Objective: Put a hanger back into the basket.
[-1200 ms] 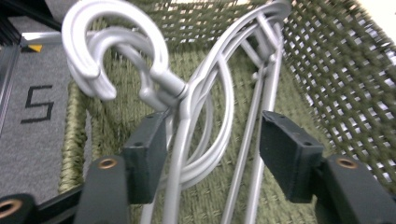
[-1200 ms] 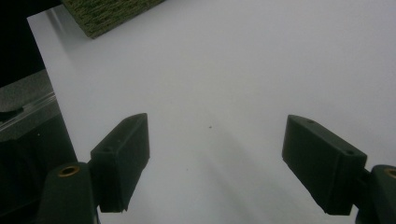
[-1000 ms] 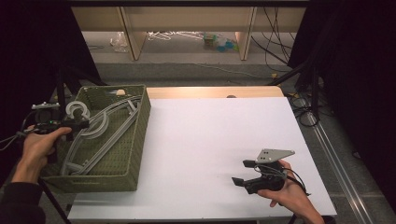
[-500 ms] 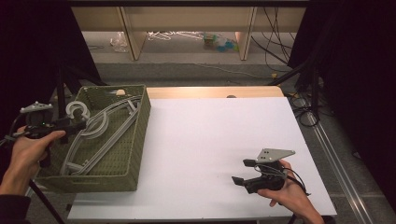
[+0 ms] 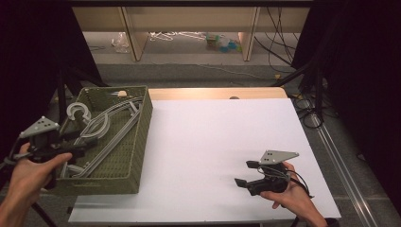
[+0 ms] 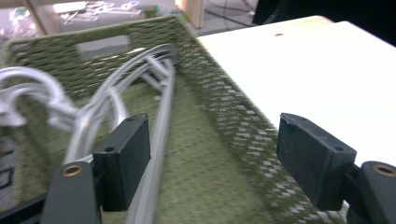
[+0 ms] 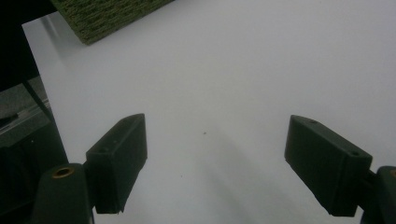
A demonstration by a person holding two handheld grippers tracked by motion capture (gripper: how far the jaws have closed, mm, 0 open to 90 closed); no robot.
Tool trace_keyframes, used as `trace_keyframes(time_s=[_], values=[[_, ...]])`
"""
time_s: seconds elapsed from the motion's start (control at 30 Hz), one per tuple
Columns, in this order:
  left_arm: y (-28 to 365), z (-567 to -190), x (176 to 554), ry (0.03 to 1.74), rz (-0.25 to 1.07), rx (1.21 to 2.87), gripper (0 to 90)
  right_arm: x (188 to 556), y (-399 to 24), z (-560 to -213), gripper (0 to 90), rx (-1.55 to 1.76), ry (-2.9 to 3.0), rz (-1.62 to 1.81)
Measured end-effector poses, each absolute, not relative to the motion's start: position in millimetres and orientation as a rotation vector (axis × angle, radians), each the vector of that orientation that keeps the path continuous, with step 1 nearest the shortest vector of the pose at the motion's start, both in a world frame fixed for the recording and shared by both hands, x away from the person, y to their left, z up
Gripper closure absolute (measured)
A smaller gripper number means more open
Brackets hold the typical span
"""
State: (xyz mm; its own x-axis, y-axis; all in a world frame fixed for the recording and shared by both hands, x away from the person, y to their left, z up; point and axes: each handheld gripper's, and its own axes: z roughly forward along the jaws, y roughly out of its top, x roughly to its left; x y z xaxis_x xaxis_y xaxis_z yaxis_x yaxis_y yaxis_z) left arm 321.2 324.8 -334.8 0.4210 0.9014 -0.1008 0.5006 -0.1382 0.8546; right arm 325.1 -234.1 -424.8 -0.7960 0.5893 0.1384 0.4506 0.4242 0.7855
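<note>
The left tongs (image 5: 78, 150) stand at the lower left of the high view, over the near left rim of the basket (image 5: 142, 137). Their jaws have just been opening and are now wide apart with nothing between them. In the left gripper view they frame the basket's woven floor and a grey rail of the hangers (image 6: 112, 98). The right tongs (image 5: 243, 175) rest low over the white bench (image 5: 213, 127) at the lower right, also apart and empty.

The hangers (image 5: 101, 130) lie in a loose heap inside the basket, in the left half of the high view, their hooks towards the upper left and the long arms running down towards the near wall. They look like grey plastic, so I judge them light and stiff, smooth enough to slip in a loose pinch, and apt to snag one another where hooks and arms cross. One pulled up carelessly may drag a neighbour along.

The best hold is probably a straight run of an arm or the neck just below a hook, where the section is narrow enough for the pads to close square across it. The curved hook itself would likely roll out of the grip.
</note>
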Motion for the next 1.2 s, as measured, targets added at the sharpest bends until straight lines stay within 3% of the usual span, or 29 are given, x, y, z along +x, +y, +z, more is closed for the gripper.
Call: trace_keyframes(time_s=[0.17,0.57,1.2], values=[[296.4,-342.7,307.2,1.118,0.496,1.814,25.7,325.8,-234.2,-425.7,22.1,0.919,2.507,1.316],[235.0,-369.1,299.0,1.009,0.483,1.777,22.8,325.9,-235.7,-424.8,21.4,0.923,2.486,1.339],[204.4,-418.7,280.3,0.9,0.542,1.76,16.3,304.2,-242.0,-427.6,16.6,0.957,2.387,1.397]])
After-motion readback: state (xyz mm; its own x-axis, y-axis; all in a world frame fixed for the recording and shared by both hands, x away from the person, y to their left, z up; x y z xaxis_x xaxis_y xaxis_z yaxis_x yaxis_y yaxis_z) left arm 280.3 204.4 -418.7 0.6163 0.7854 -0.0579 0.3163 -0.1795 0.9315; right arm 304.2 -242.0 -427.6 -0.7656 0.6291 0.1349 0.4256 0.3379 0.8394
